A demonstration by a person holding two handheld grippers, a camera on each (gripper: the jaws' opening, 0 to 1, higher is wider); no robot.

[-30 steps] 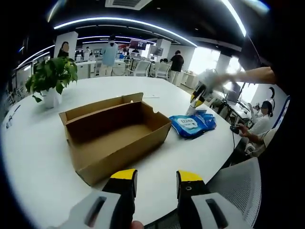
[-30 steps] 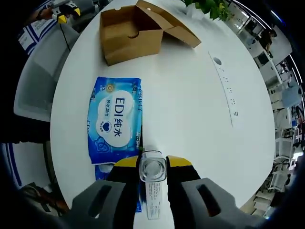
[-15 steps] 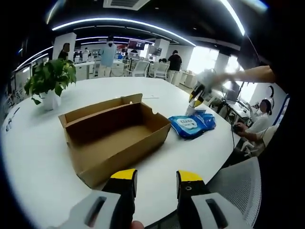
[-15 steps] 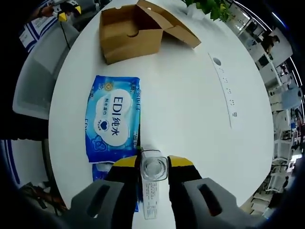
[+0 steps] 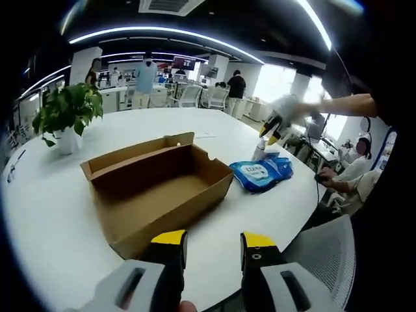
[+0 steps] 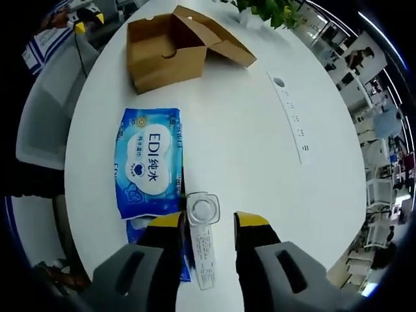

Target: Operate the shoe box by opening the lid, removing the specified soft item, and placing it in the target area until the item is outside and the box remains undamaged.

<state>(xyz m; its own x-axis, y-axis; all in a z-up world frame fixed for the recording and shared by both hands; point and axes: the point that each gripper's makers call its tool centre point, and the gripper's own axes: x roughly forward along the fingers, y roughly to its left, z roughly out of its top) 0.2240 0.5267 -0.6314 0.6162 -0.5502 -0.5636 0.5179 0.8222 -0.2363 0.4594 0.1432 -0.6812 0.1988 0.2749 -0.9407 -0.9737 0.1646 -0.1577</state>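
Your right gripper (image 6: 199, 221) hangs spread over a small clear bottle (image 6: 202, 209); the blue wipes pack (image 6: 149, 161), soft and slippery (pinch an edge), lies at 11 o'clock, outside the open shoe box (image 6: 162, 52) on the tabletop (image 6: 260, 143).

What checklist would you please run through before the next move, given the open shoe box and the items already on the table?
1. Shoe box lid open: ok.
2. Box undamaged: ok, no tears seen.
3. Blue wipes pack outside the box, on the table: ok.
4. Clear bottle released, standing free between the right gripper's open jaws: ok.
5. Left gripper open and empty: ok.
6. Box interior empty: cannot tell, near corner hidden.
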